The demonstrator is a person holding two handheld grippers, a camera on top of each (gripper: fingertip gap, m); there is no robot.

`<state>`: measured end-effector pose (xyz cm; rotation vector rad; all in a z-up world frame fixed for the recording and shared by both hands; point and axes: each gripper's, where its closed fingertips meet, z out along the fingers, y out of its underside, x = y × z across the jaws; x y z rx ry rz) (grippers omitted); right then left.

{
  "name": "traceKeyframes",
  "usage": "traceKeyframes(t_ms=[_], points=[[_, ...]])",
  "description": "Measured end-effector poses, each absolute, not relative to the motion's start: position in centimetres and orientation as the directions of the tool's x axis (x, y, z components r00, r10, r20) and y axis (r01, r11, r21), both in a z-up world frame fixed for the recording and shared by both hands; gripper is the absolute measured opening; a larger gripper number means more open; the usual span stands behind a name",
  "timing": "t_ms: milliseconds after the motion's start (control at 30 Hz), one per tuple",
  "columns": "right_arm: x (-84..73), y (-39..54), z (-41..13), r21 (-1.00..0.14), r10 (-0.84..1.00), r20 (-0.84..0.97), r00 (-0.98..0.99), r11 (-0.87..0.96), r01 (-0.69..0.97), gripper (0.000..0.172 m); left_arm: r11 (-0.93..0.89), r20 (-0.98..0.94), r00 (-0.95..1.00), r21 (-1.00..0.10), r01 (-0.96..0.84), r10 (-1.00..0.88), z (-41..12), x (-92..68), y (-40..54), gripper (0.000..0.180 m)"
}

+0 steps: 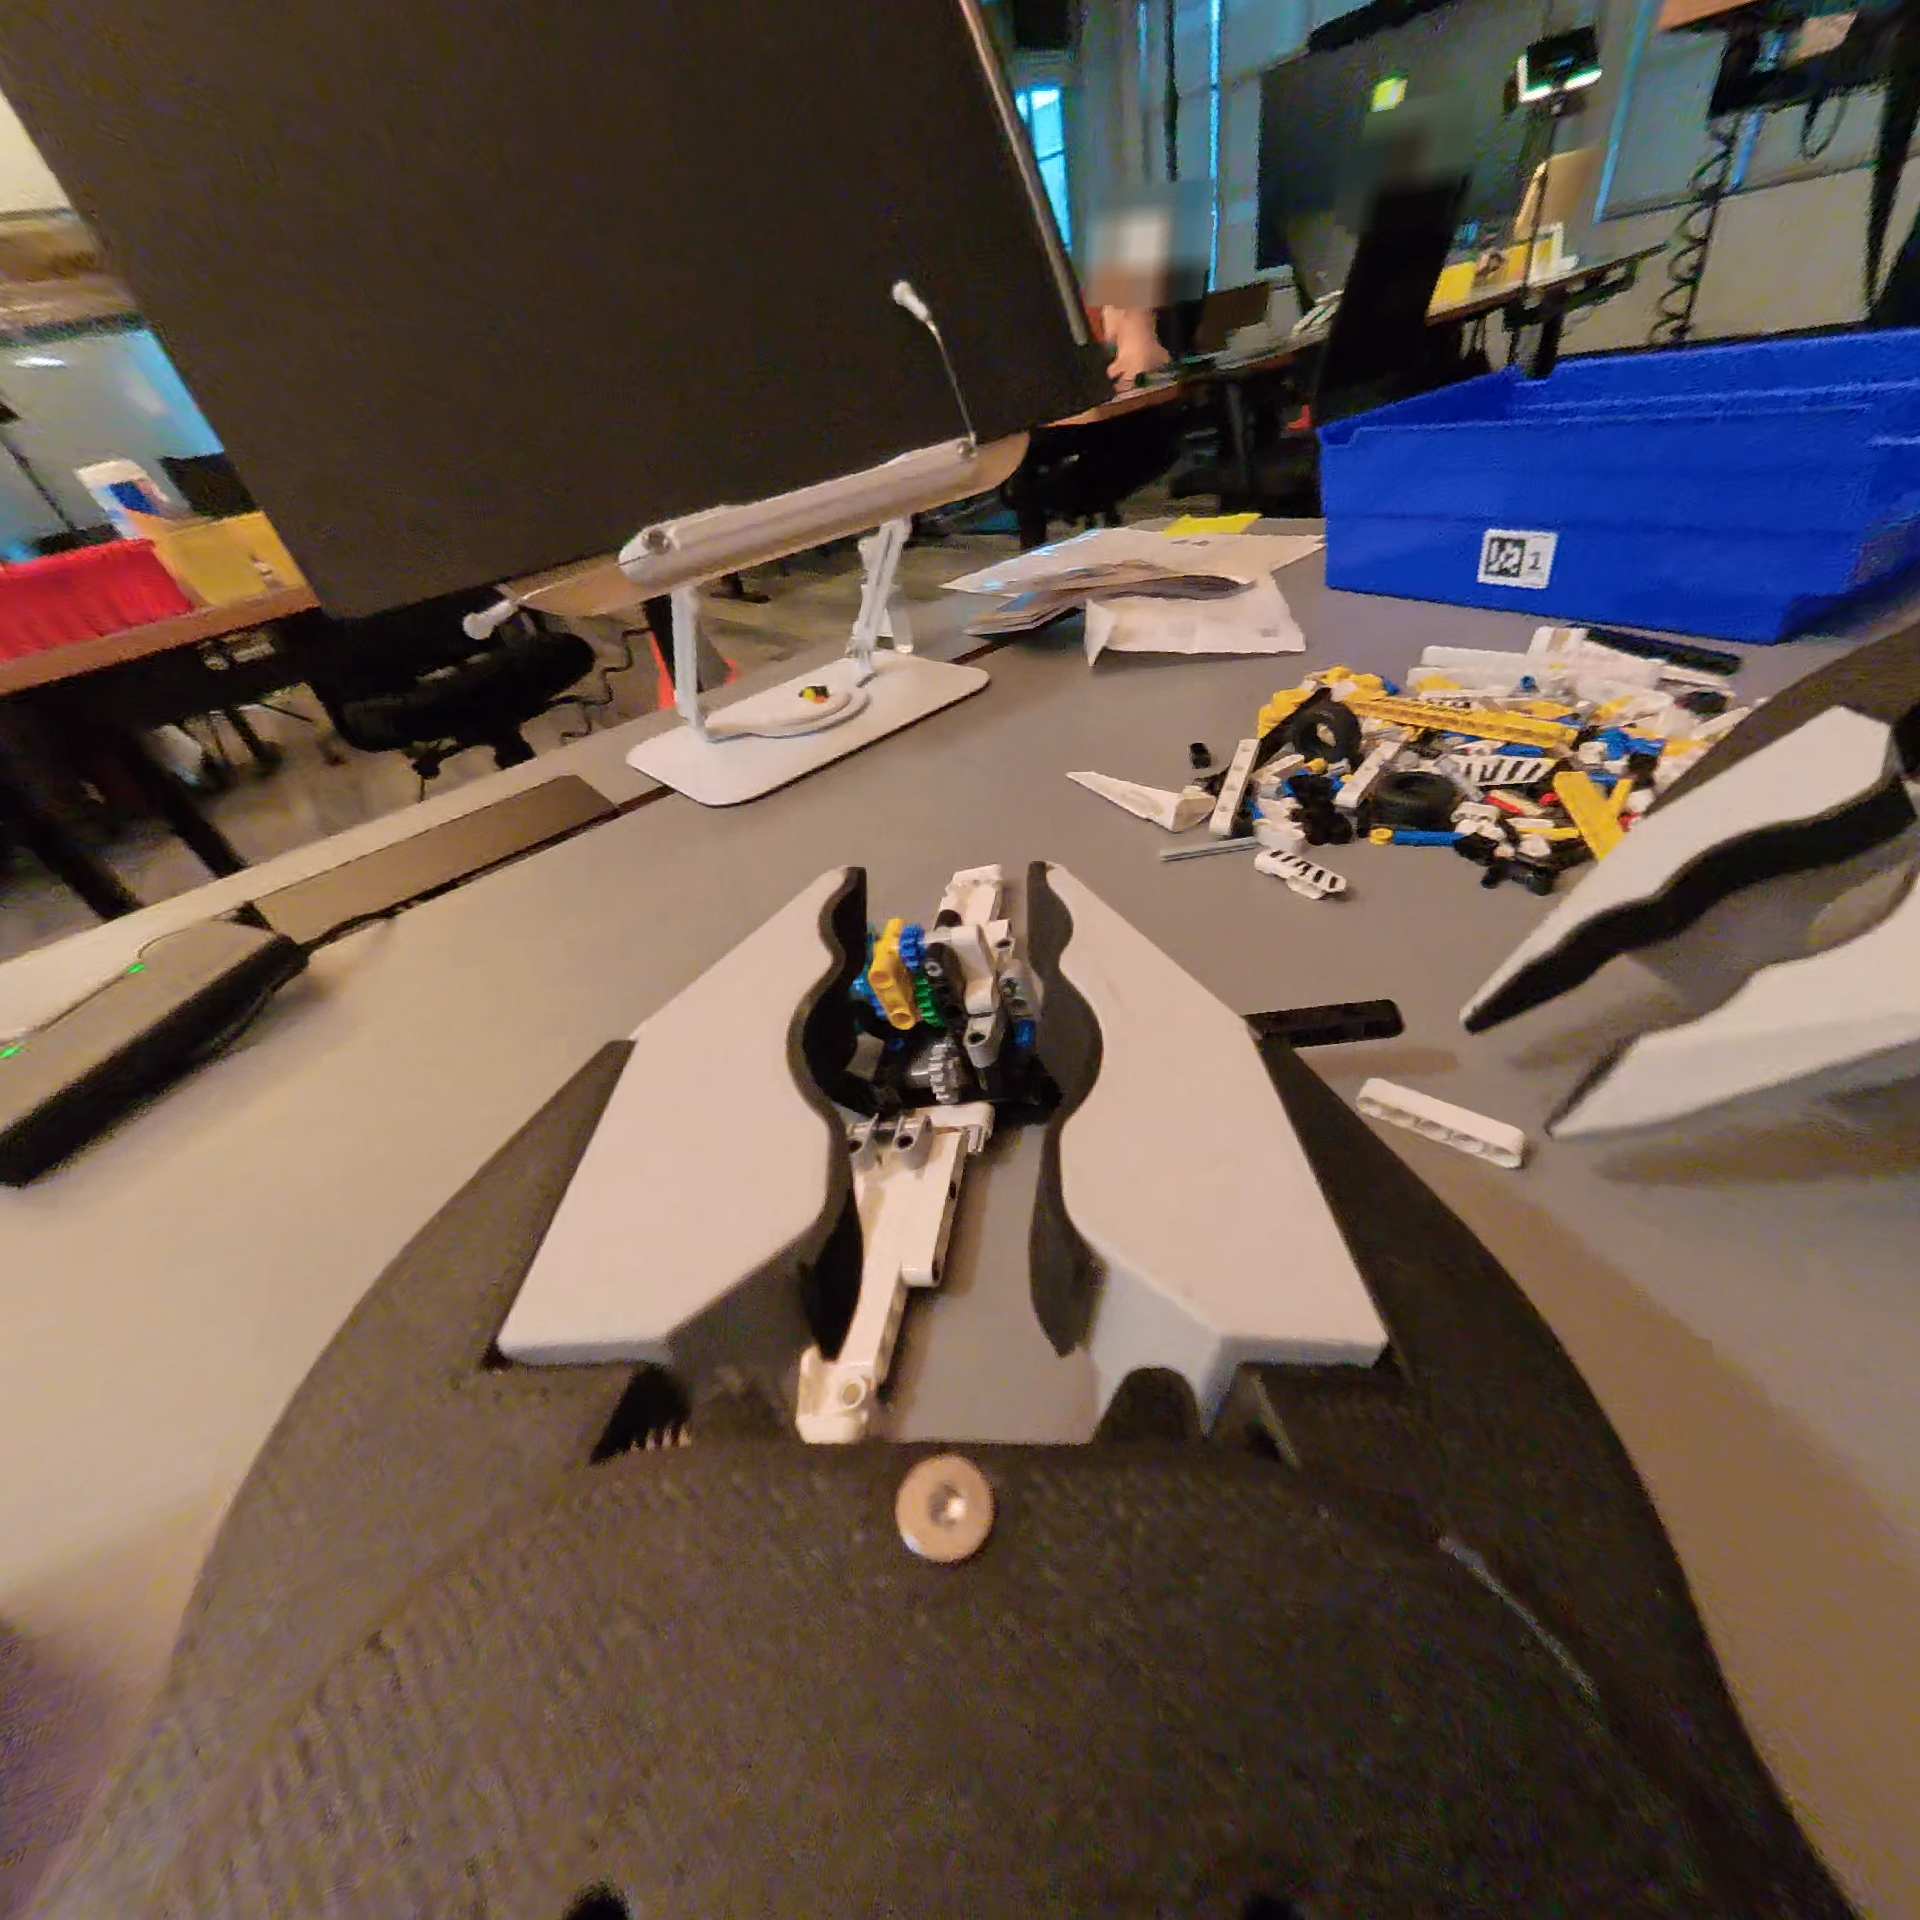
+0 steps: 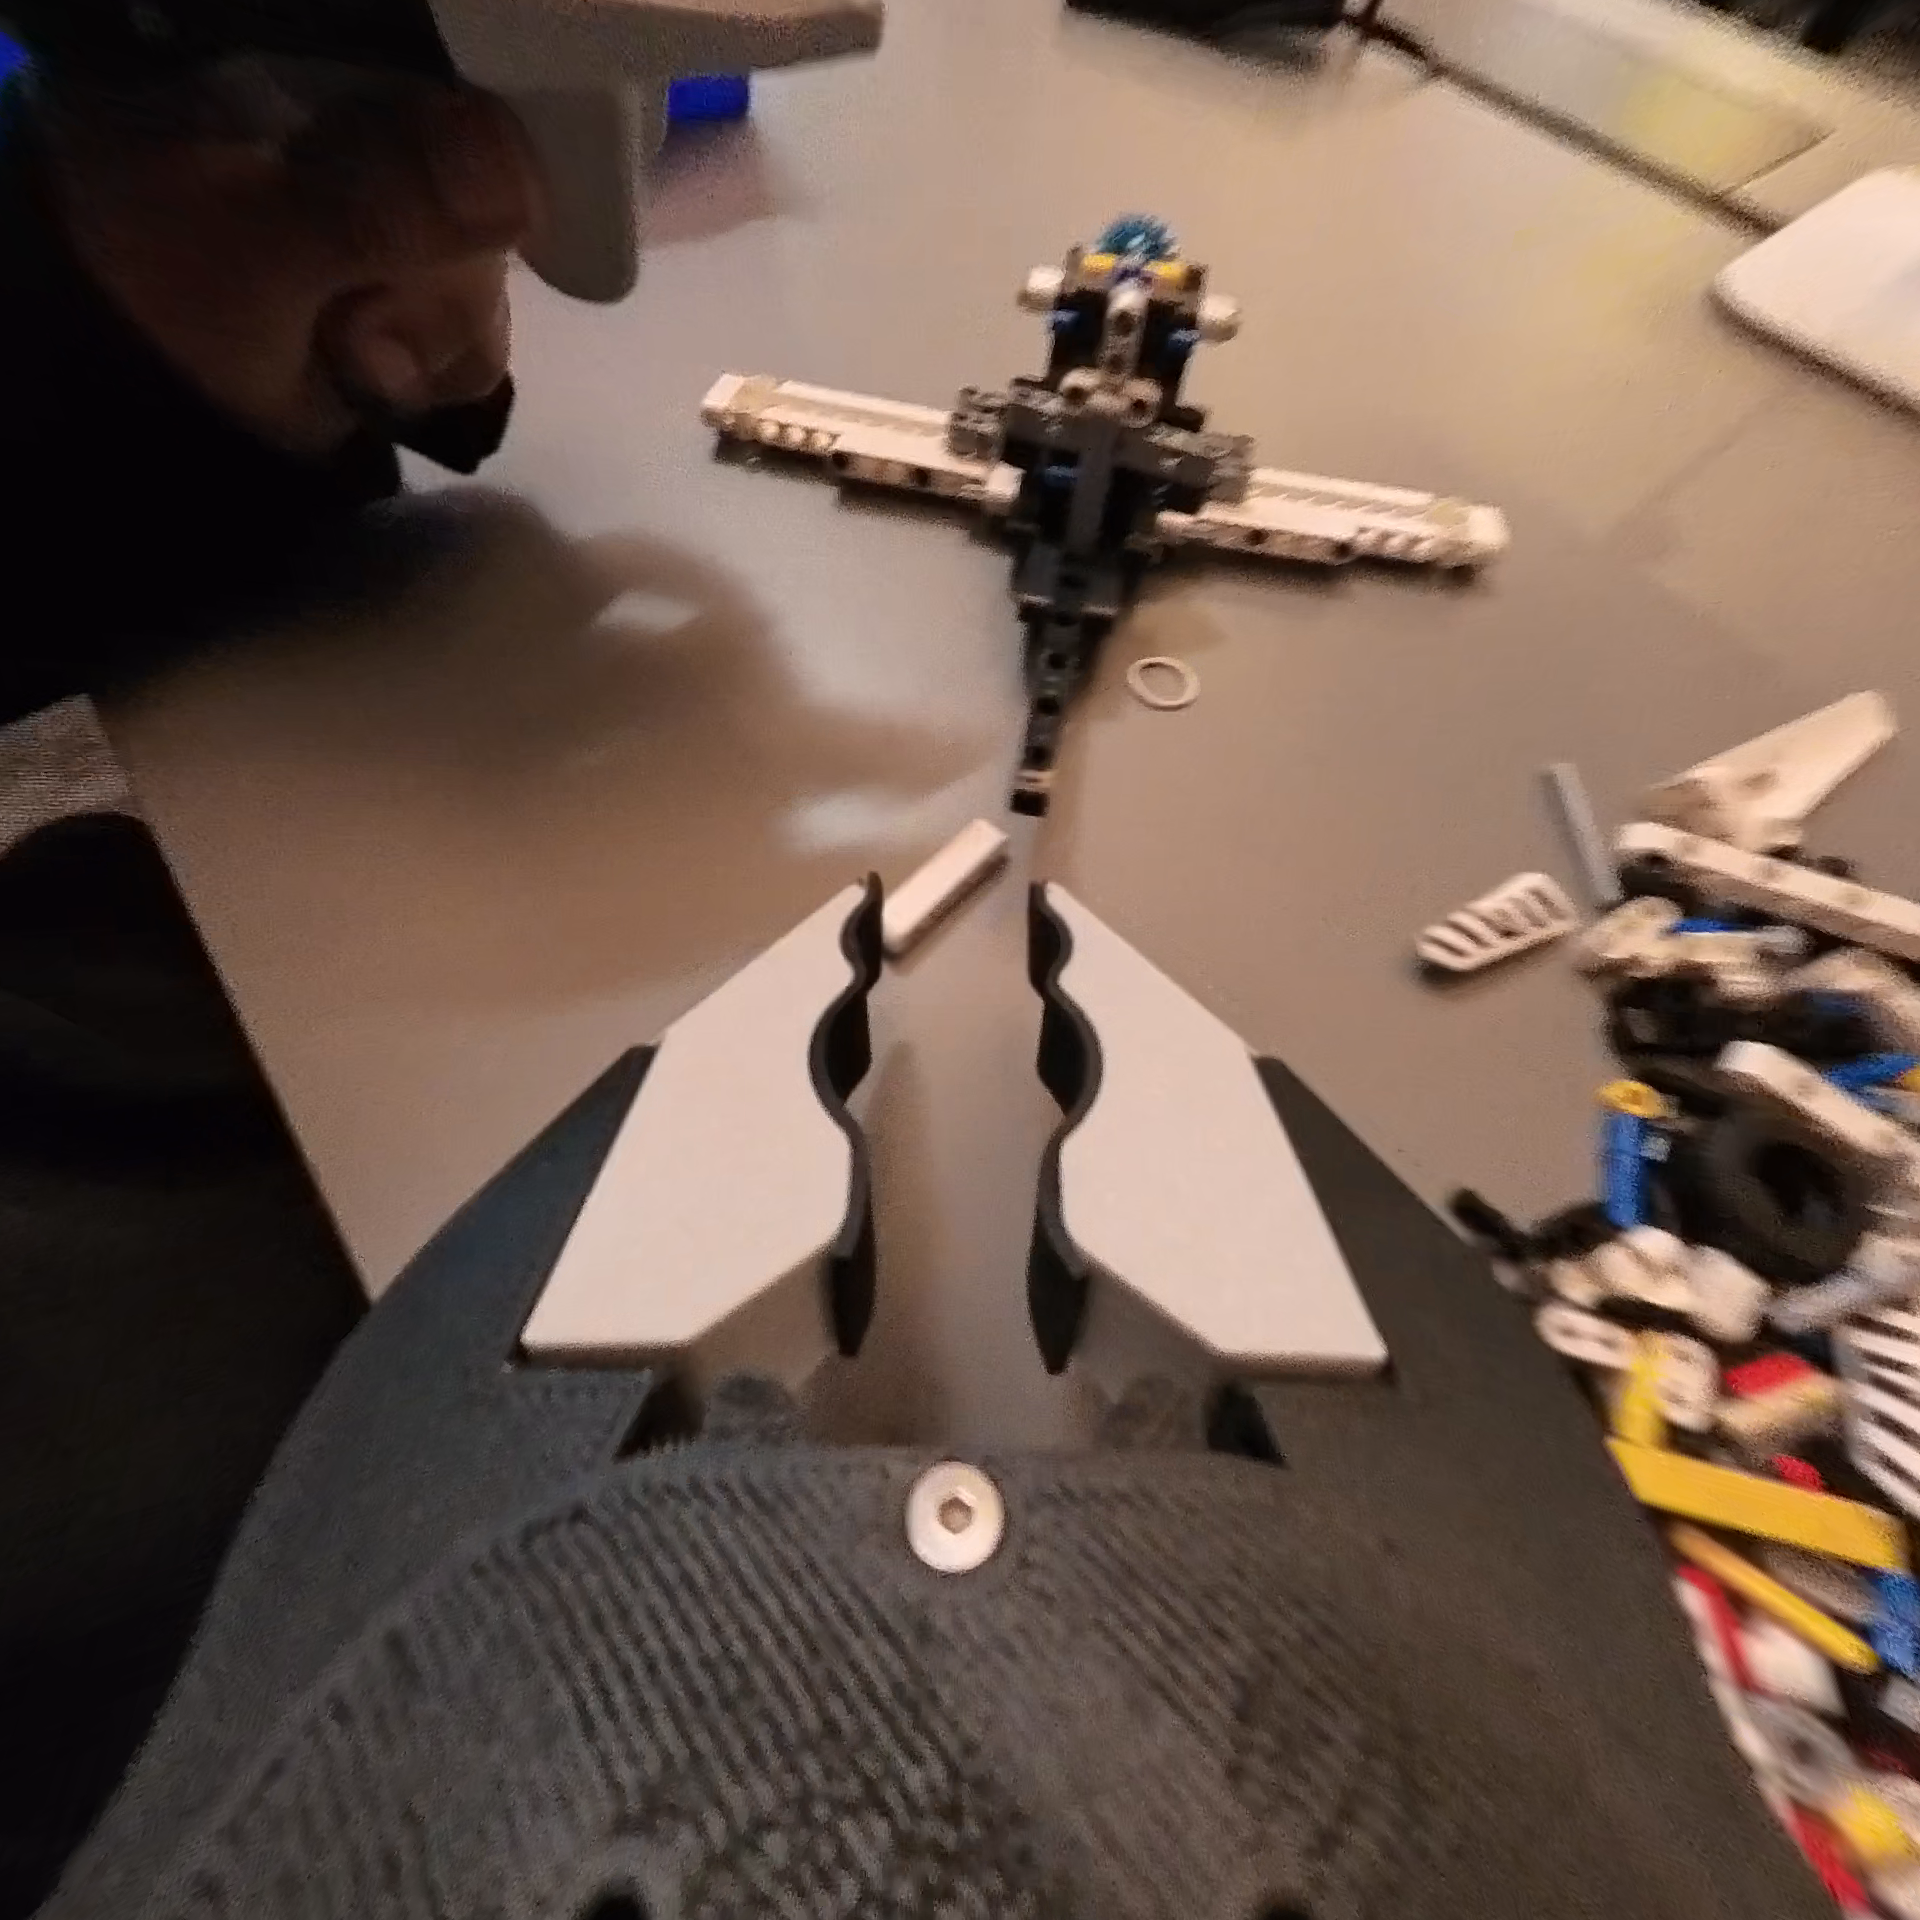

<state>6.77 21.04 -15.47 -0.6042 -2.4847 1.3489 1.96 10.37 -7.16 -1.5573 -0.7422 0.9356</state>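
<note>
Grey and matt, the bench (image 1: pixel 540 894) carries a loose heap of yellow, white, blue and black plastic building-set pieces (image 1: pixel 1455 769) toward its far right edge, with a blue plastic bin (image 1: pixel 1621 488) behind that heap.

At the left gripper (image 1: pixel 945 883) sits a small built-up assembly of white, black, yellow, blue and green toy beams and gears (image 1: pixel 935 997). Its long axis runs along the fingers, pointing away toward the far edge, and a white beam trails back to the gripper's body. The pads stand close on either side; whether they press on it, I cannot tell.

The right gripper (image 2: pixel 951 899) hovers low over the bench, level, fingers parted and holding nothing. A short white beam (image 2: pixel 940 883) lies on the surface at its left fingertip, slanted. Beyond it a cross-shaped black and white toy model (image 2: pixel 1091 457) lies flat, tail toward the gripper.
</note>
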Motion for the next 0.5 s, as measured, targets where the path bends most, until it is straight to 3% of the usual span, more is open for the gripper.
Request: traceKeyframes(t_ms=[133, 367, 500], points=[[7.0, 19.6, -16.9, -0.789, 0.491, -0.082, -0.867, 0.500, 0.358, 0.042, -0.103, -0.052, 0.541, -0.993, 0.064, 0.840, -8.2, 2.1, 10.3, 0.035], [3.9, 22.3, -17.9, -0.734, 0.596, 0.099, -0.797, 0.585, 0.346, 0.006, 0.055, 0.124, 0.568, -0.989, 0.136, 0.814, -8.2, 1.9, 9.0, 0.030], [1.0, 26.4, -17.9, -0.717, 0.680, 0.176, -0.712, 0.585, 0.380, 0.006, 0.042, 0.116, 0.569, -0.989, 0.142, 0.814, -8.4, 1.9, 9.2, 0.029]])
